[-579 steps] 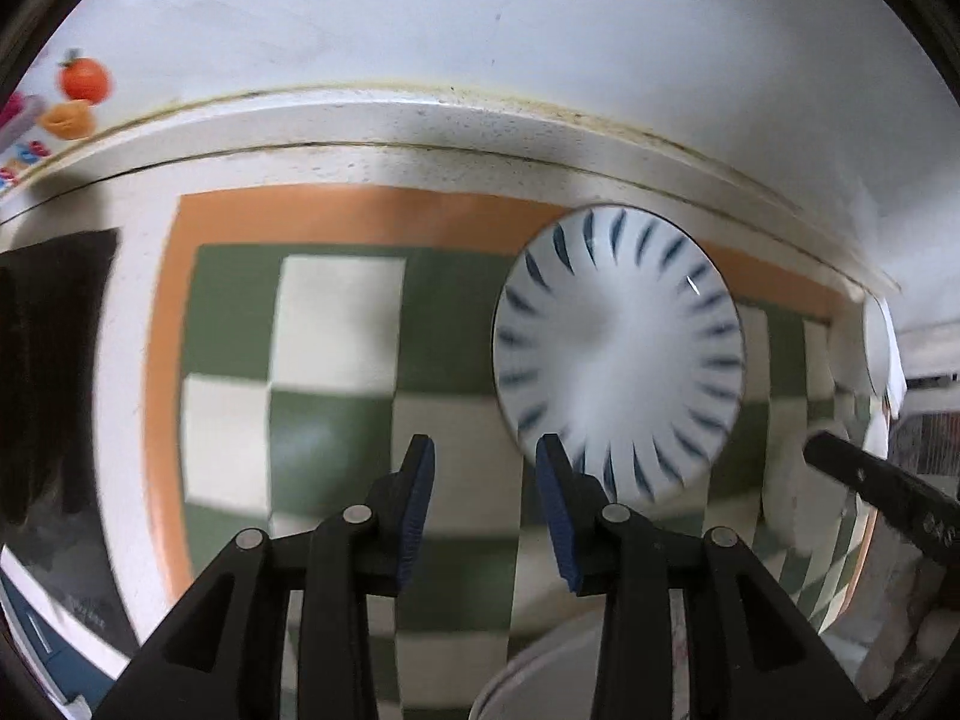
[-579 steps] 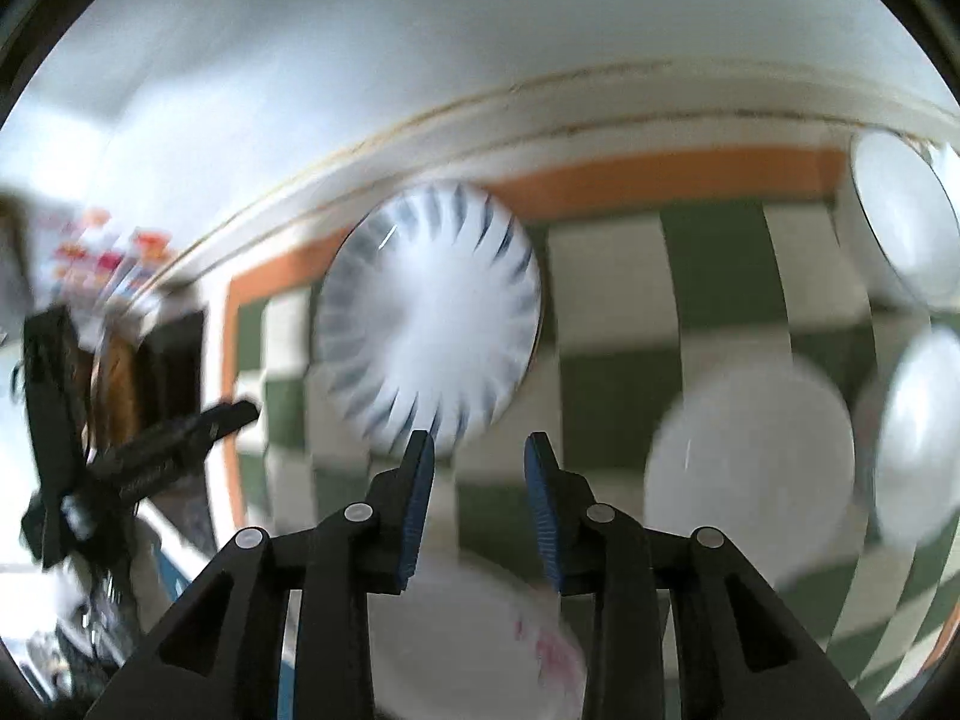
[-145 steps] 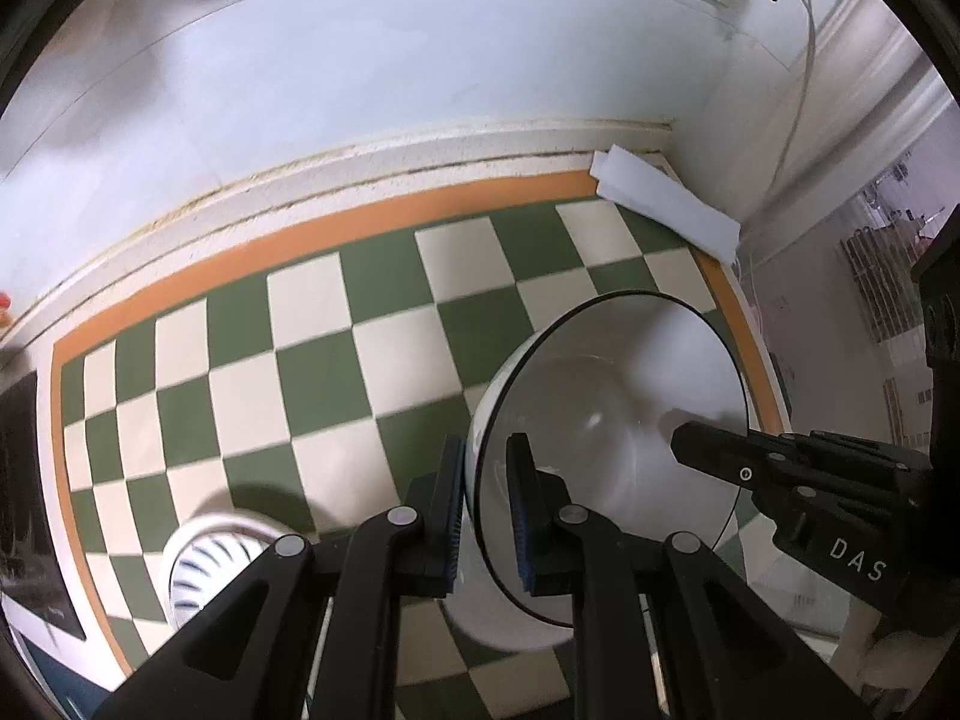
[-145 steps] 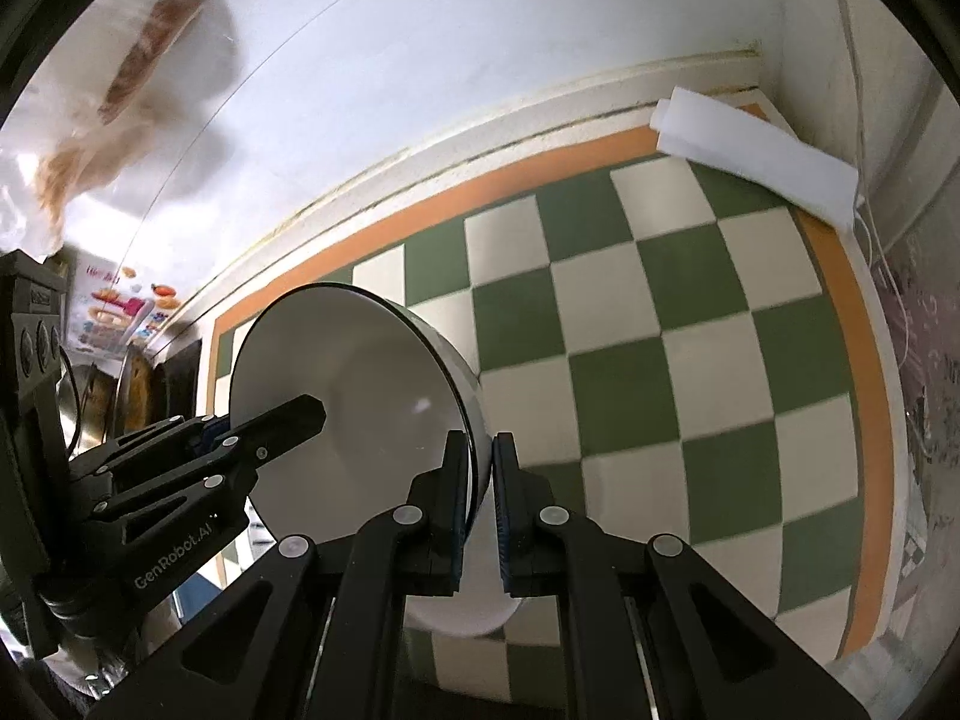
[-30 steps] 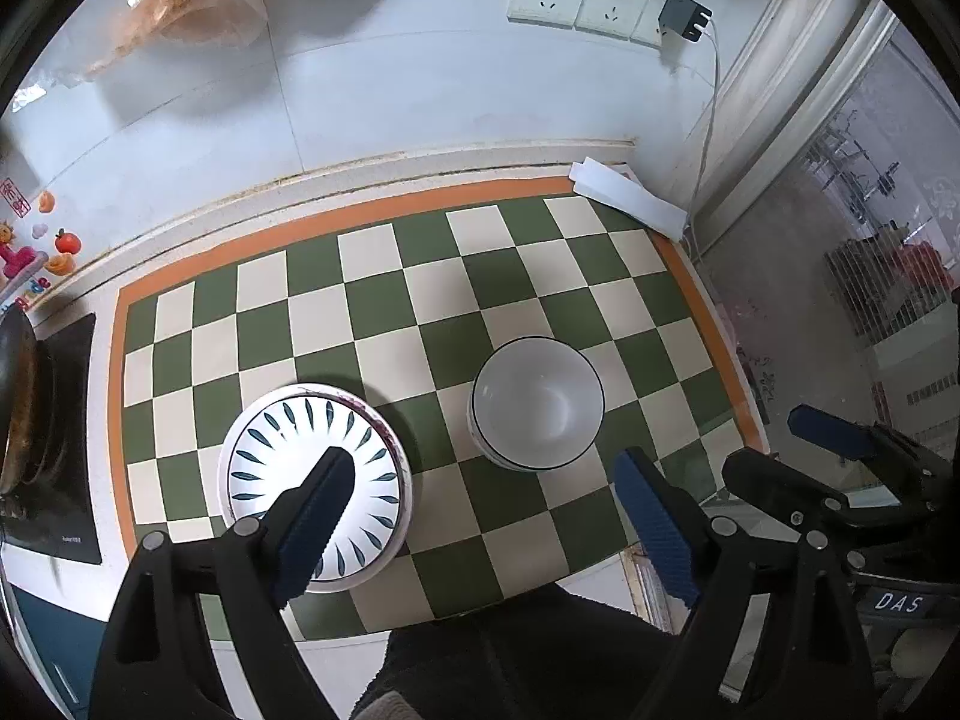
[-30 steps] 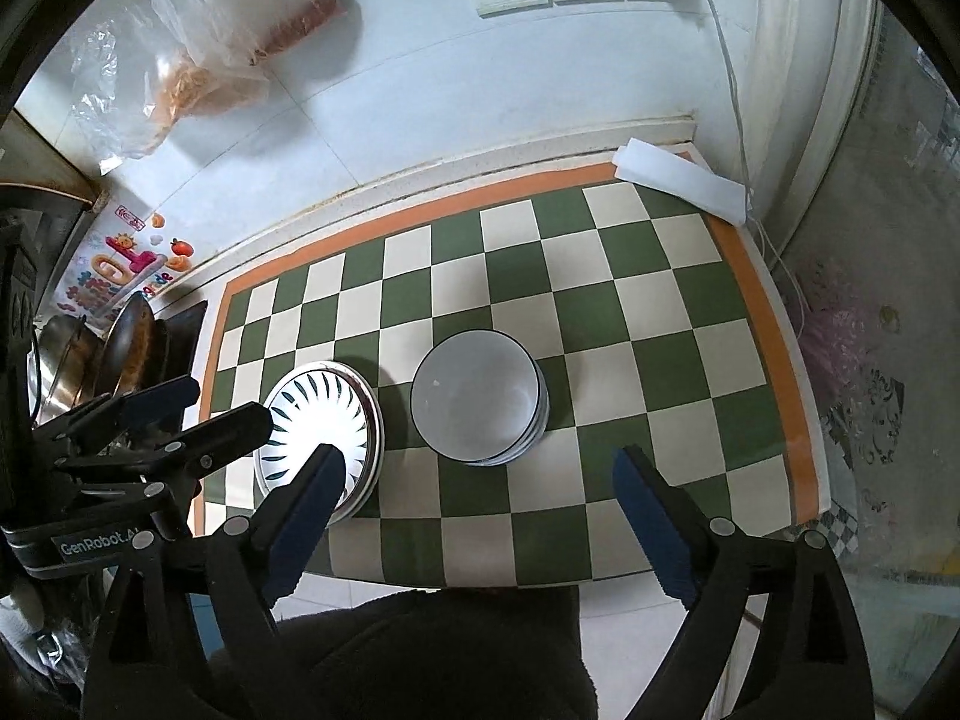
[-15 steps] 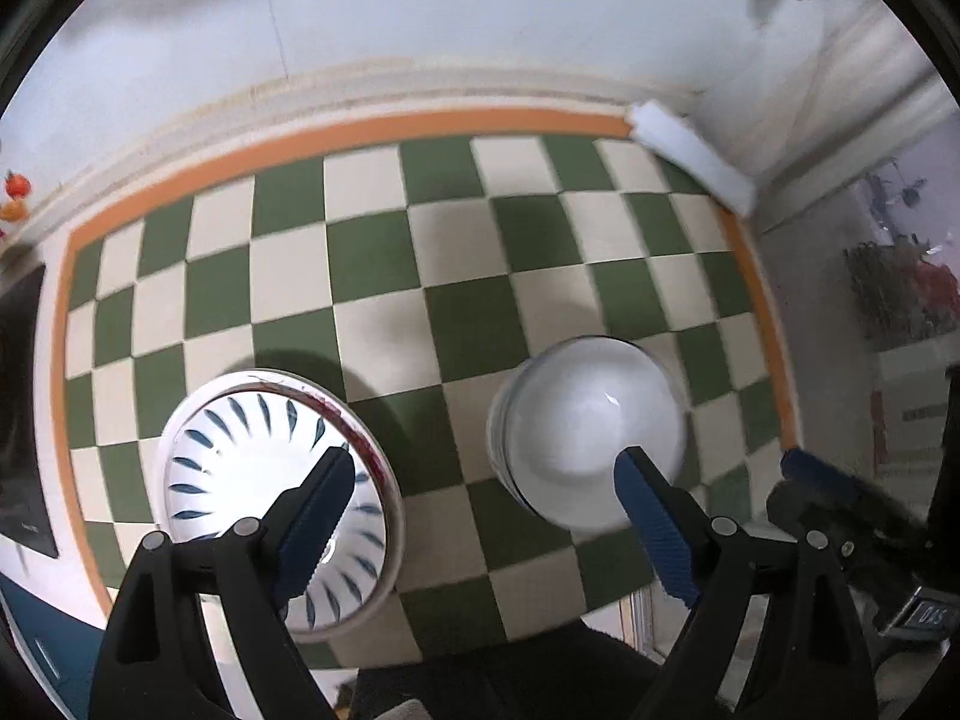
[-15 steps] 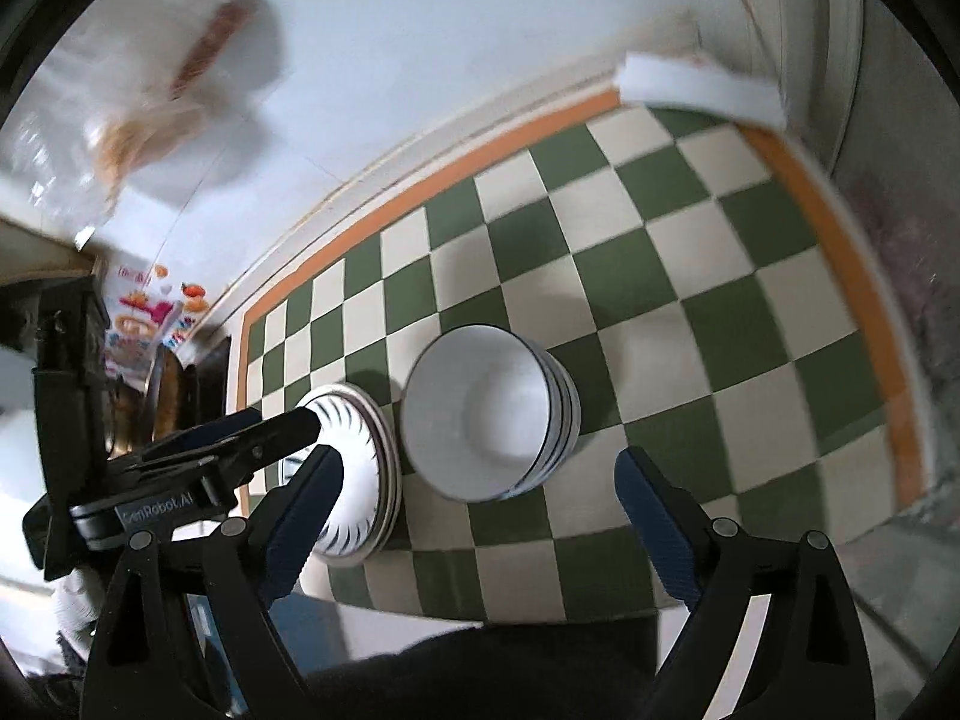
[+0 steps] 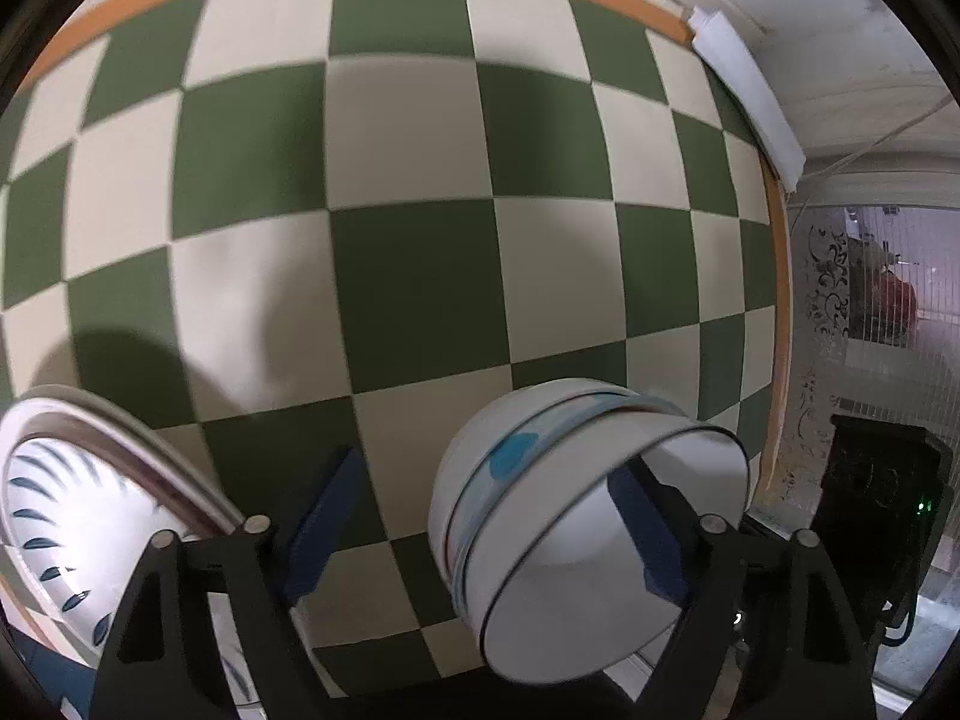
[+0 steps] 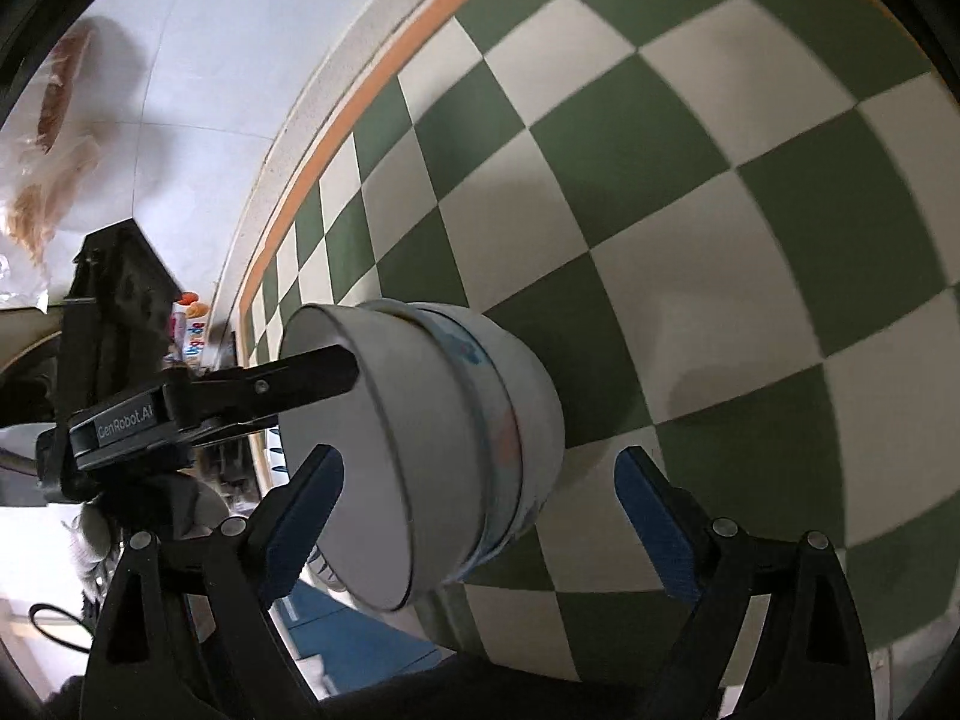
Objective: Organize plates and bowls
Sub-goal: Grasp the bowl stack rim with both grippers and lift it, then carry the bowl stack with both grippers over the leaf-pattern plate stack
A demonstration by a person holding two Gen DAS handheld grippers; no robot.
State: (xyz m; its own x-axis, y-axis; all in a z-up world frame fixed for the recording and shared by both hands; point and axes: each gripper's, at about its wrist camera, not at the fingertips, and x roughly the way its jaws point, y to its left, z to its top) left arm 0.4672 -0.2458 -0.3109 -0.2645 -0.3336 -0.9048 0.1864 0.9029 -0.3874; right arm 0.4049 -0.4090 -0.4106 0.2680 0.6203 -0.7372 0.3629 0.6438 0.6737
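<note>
Hovering low with the left gripper and right gripper both spread wide, gripping nothing. Sitting nested at lower centre, the bowls; lying stacked at lower left, the plates, apparently sorted by kind on the checkered mat.

The nested stack of white ceramic bowls sits on the green-and-cream checkered counter. Left of this stack lies the pile of blue-striped round plates; behind it, at the wall, lies the folded white cloth.

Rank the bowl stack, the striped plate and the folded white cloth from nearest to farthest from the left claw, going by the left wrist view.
1. Bowl stack: between the open left claw's fingers, toward the right one.
2. Striped plate: just outside the left finger, lower left.
3. Folded white cloth: far upper-right corner by the wall.
</note>
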